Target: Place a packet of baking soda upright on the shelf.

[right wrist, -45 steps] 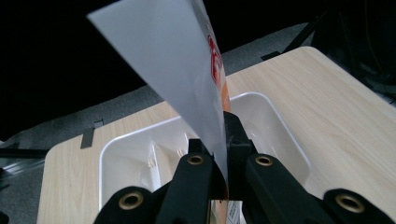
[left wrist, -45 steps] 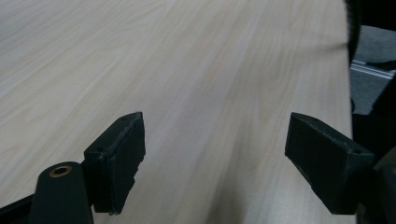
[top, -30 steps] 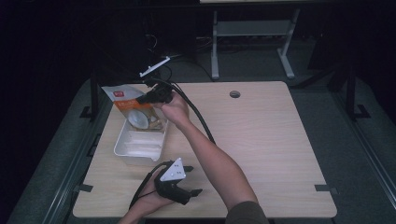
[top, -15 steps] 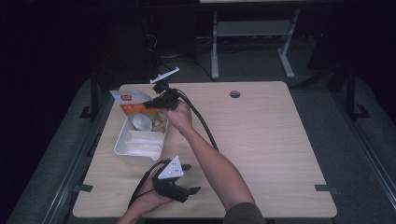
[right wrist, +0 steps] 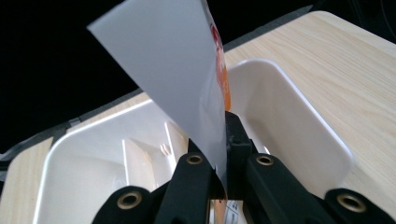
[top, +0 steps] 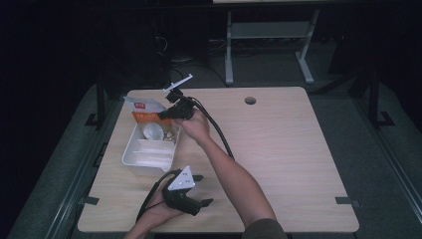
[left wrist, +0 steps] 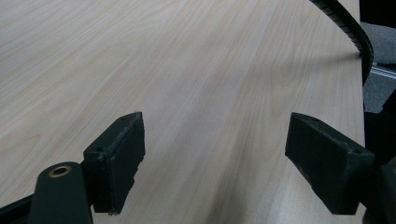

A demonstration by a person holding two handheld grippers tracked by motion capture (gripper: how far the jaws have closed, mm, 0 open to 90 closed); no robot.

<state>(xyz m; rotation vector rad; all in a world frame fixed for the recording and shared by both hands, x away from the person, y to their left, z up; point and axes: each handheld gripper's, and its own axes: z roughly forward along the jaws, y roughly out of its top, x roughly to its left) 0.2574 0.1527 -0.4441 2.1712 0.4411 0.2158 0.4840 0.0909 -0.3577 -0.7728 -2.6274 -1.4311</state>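
Packet looks light, thin and floppy; right tongs pinch its bottom edge over the bin, left tongs gape empty.

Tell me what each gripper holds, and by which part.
The right gripper pinches an orange and white packet by its lower edge, over the white tray. The left gripper is open on the table, holding nothing.

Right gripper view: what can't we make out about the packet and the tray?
- Packet: its printed front is turned away; the right tool, shut on it, covers its lower edge.
- Packet print in the high view: too small to read.
- White tray: its floor is hidden behind packet and jaws.
- Tray contents in the high view: too small to identify.
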